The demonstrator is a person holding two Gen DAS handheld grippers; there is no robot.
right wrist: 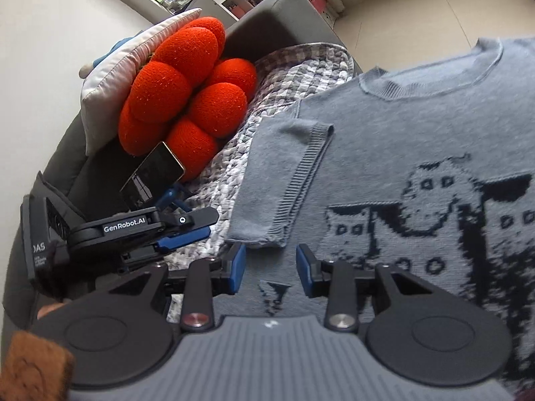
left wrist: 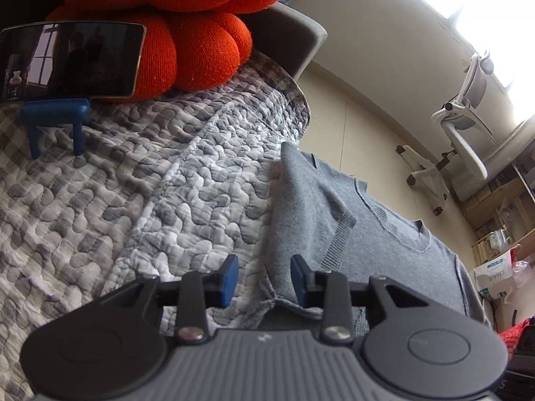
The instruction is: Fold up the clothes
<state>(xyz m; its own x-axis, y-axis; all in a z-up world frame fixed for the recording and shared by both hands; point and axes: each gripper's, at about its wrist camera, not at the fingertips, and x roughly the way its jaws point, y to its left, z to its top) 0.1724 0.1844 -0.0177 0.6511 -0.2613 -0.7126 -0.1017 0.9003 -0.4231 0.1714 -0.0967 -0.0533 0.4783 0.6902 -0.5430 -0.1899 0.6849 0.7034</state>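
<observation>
Nearest in the right wrist view, the right gripper (right wrist: 271,272) hangs with its blue fingers apart and nothing between them, just over the grey sweater (right wrist: 384,153) beside its dark knitted cat pattern. The sweater lies spread face up on the quilted cover (right wrist: 281,90), with one short sleeve (right wrist: 284,180) already turned in across the chest at about 12 o'clock from those fingers. At 9 o'clock the left gripper (right wrist: 182,234) sits low by the sweater's side edge; its own view shows its fingers (left wrist: 230,279) parted too, straddling the hem edge without pinching it. As a judgement: the knit is thick and slack, so a shallow pinch could catch only the top layer and drag the folded sleeve open, or snag the quilt underneath. Further off, around 10 o'clock, a phone (right wrist: 152,177) leans on a small blue stand against the orange cushion (right wrist: 187,90); a wide sweep of cloth could knock it over.
</observation>
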